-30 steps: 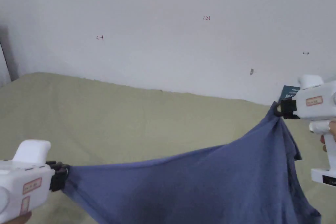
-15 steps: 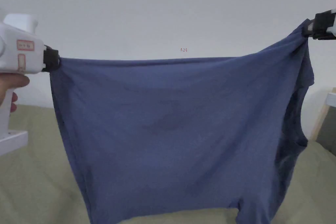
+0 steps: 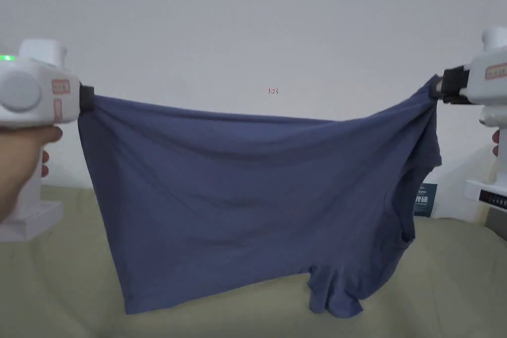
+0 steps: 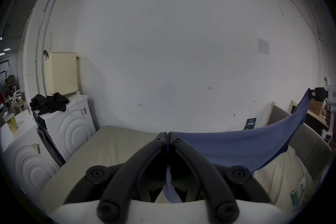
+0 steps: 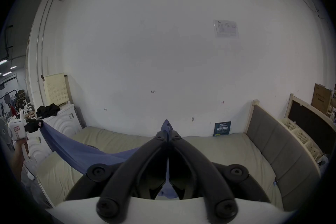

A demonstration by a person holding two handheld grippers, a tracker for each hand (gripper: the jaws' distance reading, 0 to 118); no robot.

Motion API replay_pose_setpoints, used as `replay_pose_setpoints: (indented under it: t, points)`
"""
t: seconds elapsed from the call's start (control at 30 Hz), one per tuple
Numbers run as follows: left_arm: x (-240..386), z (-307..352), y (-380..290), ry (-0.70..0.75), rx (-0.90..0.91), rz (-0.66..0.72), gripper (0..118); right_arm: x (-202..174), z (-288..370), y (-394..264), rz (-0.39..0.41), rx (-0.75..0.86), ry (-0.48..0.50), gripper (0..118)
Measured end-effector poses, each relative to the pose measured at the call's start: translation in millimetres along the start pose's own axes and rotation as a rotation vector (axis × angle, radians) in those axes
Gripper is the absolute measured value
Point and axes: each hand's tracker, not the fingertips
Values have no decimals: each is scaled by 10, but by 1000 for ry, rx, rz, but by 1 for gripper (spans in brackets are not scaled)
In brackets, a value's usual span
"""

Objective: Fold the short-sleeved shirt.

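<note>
A blue short-sleeved shirt (image 3: 257, 195) hangs spread in the air between my two grippers, its lower edge and a sleeve just brushing the bed. At its upper left corner my left gripper (image 3: 88, 98) is shut on the cloth; in the left gripper view the jaws (image 4: 167, 134) meet with blue fabric (image 4: 236, 148) pinched between them. The right gripper (image 3: 438, 90) is shut on the upper right corner, and in the right gripper view a tuft of shirt (image 5: 166, 125) pokes out past its closed tips (image 5: 168, 134). The top edge sags slightly between them.
An olive-beige mattress (image 3: 445, 279) lies below, against a white wall. A grey padded headboard (image 5: 272, 140) stands at the right. White washing machines (image 4: 69, 124) with dark clothes (image 4: 48, 103) on top stand to the left. A small dark sign (image 3: 425, 199) leans on the wall.
Both grippers raised the shirt off the bed until it hung spread. Since half a second ago the right gripper has come lower and the top edge has slackened a little.
</note>
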Motion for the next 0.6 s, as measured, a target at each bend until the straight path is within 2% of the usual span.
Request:
replay_pose_setpoints:
  t: [0.27,0.4,0.6]
  points:
    - [-81,107,-450,-30,-63,18,0,57,96,-420,10,-17,19,1]
    - [-94,425,-737,-52,-84,14,0,-44,457,-770,36,-42,26,1]
    - [-102,1147,-1443,-96,-189,-12,0,-187,1172,-1581,31,-114,16,1]
